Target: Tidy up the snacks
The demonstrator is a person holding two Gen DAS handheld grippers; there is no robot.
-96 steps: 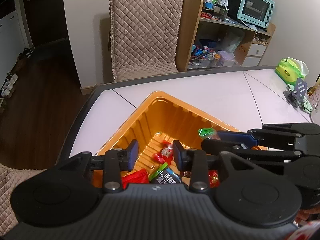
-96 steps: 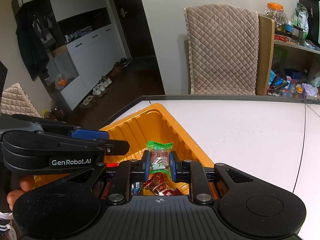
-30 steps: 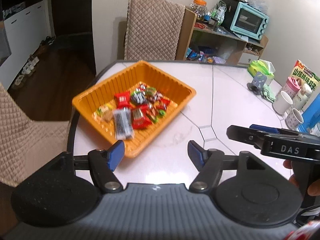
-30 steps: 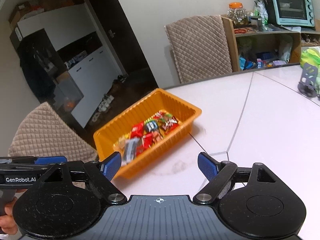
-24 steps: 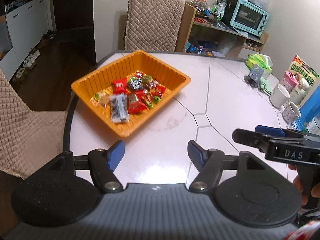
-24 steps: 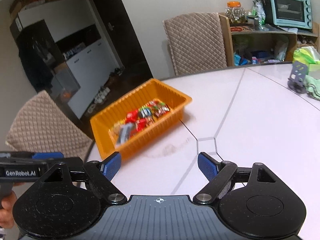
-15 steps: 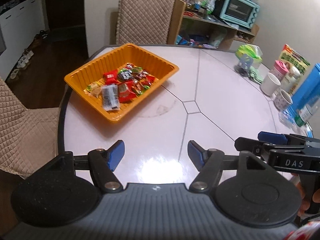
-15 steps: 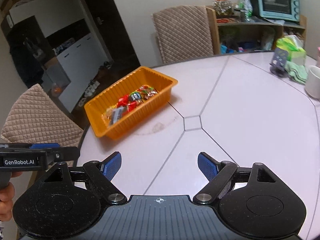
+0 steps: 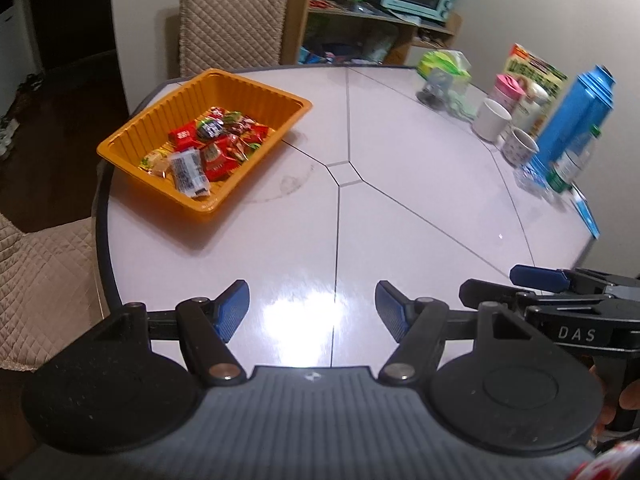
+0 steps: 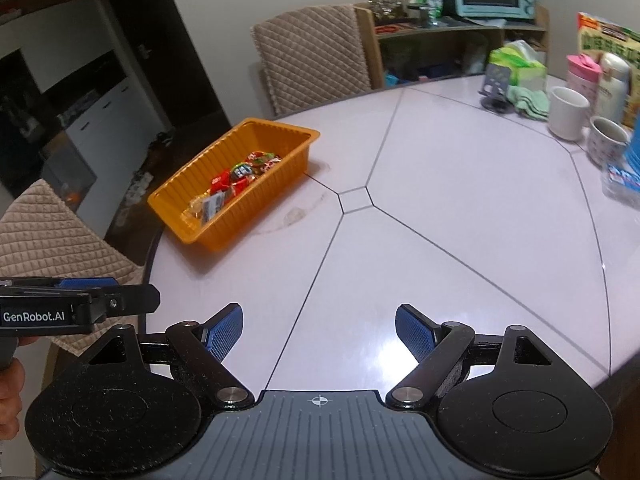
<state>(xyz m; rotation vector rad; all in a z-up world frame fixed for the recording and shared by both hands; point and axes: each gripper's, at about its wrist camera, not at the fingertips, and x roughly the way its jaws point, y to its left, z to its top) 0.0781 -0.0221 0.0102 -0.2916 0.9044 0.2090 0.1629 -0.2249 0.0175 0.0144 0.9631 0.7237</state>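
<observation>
Snacks (image 9: 208,146) lie heaped in a ribbed orange plastic tray (image 9: 256,92) near the far left edge of the tabletop (image 9: 400,208), well apart from both sets of fingers. The left gripper (image 9: 312,312) hangs over bare tabletop with its blue, cross-hatched fingers (image 9: 232,312) spread wide and nothing between them. The right gripper (image 10: 318,330) is likewise spread, its blue textured fingers (image 10: 414,332) holding nothing and touching nothing (each gripper also shows at the edge of the other's view, black and hand-held). The snacks are small crinkled wrappers, mostly red, with some green and one clear packet with a printed label. The tray is rectangular with fluted walls and a flat rim, seen up and to the left of each pair of fingers. The tabletop is glossy pale stone, round, cut by thin dark seams that meet at a small central square
</observation>
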